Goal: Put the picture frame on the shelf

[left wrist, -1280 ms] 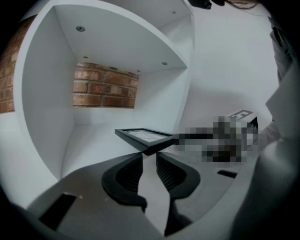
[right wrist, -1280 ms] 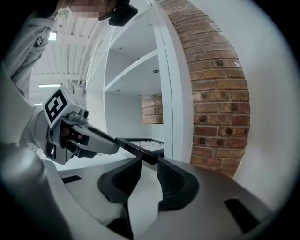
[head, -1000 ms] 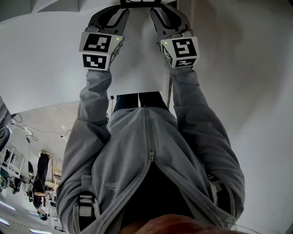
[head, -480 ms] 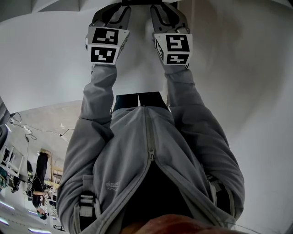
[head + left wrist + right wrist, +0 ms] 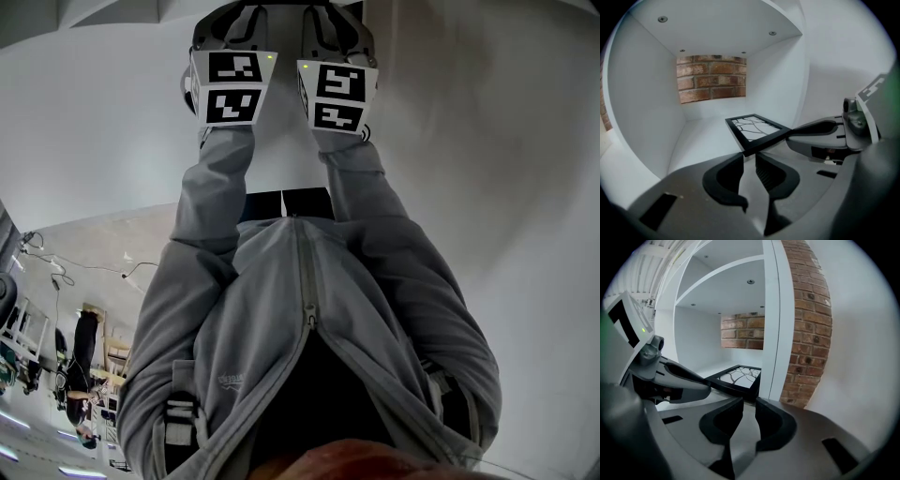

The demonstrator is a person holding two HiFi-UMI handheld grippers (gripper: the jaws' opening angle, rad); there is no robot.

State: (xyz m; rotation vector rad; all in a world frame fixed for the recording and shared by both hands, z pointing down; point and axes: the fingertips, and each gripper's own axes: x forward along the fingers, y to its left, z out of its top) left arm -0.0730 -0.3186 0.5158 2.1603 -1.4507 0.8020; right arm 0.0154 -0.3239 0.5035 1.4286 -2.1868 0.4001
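Observation:
A black picture frame [image 5: 754, 127] with a branch drawing lies flat on the floor of a white shelf compartment [image 5: 701, 138]. Its near corner sits just in front of the tips of my left gripper [image 5: 749, 157], whose jaws are closing with a narrow gap and nothing pressed between them. In the right gripper view the frame [image 5: 738, 376] lies just beyond my right gripper [image 5: 749, 401], also closing, tips by the frame's near edge. The head view shows both grippers side by side at the top, left [image 5: 246, 11] and right [image 5: 319, 11], tips cut off.
A brick wall [image 5: 711, 78] backs the compartment. A white upright panel [image 5: 777, 324] and a brick pillar [image 5: 808, 324] stand right of it. Another shelf board [image 5: 722, 269] runs above. Another person [image 5: 80, 375] stands far off at the lower left.
Both grippers have moved forward toward the shelf and drawn closer together, until their marker cubes nearly touch.

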